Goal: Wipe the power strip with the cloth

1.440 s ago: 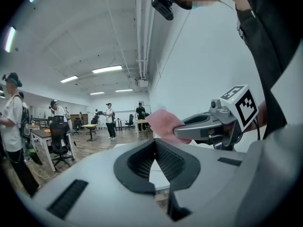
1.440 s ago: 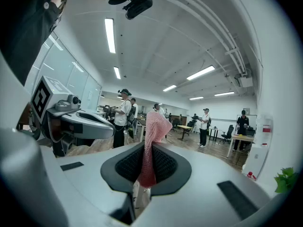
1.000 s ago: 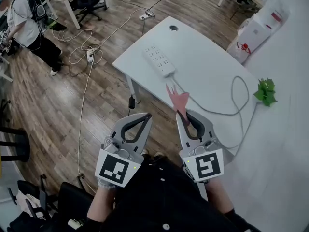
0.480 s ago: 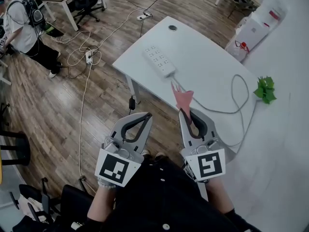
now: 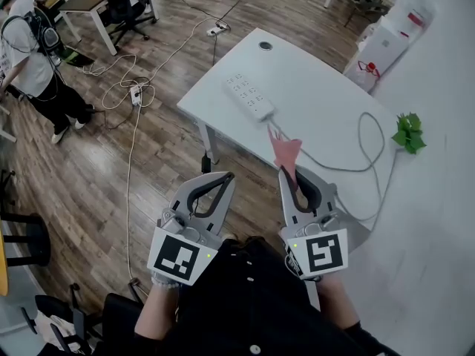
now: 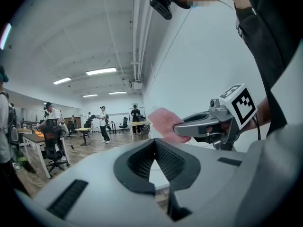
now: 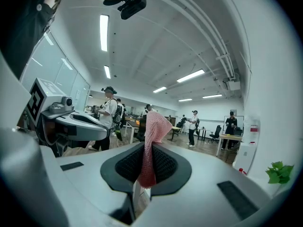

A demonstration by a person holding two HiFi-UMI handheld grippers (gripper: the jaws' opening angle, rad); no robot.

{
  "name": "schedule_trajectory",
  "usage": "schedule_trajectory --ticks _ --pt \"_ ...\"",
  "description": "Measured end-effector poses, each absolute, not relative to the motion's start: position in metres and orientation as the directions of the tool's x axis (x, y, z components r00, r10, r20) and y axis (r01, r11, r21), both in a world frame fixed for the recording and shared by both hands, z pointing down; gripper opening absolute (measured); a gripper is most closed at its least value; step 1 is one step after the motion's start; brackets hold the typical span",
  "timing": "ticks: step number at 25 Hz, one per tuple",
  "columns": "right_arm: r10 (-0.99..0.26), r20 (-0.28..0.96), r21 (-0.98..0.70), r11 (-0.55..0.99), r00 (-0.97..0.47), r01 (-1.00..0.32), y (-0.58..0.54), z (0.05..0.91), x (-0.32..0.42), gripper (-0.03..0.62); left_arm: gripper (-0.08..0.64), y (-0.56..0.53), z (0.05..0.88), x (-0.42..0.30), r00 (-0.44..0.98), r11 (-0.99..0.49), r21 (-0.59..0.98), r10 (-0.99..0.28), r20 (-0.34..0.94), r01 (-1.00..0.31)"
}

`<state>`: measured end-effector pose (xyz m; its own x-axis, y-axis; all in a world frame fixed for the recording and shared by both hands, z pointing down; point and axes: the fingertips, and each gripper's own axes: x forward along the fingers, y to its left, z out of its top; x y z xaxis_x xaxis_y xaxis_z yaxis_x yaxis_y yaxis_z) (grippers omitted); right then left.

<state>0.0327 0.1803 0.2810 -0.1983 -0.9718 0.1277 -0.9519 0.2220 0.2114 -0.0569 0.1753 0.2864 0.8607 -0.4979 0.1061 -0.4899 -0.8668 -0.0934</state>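
White power strip (image 5: 249, 96) lies flat on the table (image 5: 319, 102); pink cloth (image 5: 286, 153) sticks up from the right gripper (image 5: 290, 179).

Left gripper (image 6: 154, 143) is filling the bottom of the frame, jaws meeting at the tips, nothing sitting between them. Above and right of the left gripper, the right gripper (image 6: 179, 129) is reaching in, pinching a pink cloth (image 6: 163, 121); its marker cube (image 6: 239, 103) is riding on top. Far left of the left gripper, an office chair (image 6: 53, 148) is standing at a desk (image 6: 33, 138). Beyond it, people (image 6: 102, 122) are standing about. White wall (image 6: 189, 70) is running behind.
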Motion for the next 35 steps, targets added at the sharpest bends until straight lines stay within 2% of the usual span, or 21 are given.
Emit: schedule_trajectory --ticks 14,25,35 --pt "-0.98 0.145 0.233 0.171 -0.139 -0.957 0.164 0.29 0.052 0.054 0.014 0.157 0.294 -0.041 0.891 -0.895 -0.096 -0.443 0.102 -0.435" --pt "-0.96 0.143 0.252 0.269 -0.239 -0.93 0.083 0.287 0.095 0.054 0.014 0.093 0.291 0.0 0.84 -0.843 -0.16 -0.532 0.109 -0.513" --pt "-0.912 0.198 0.249 0.402 -0.36 -0.881 0.01 0.296 0.146 0.054 0.014 0.029 0.291 0.056 0.787 -0.793 -0.122 -0.608 0.101 -0.597"
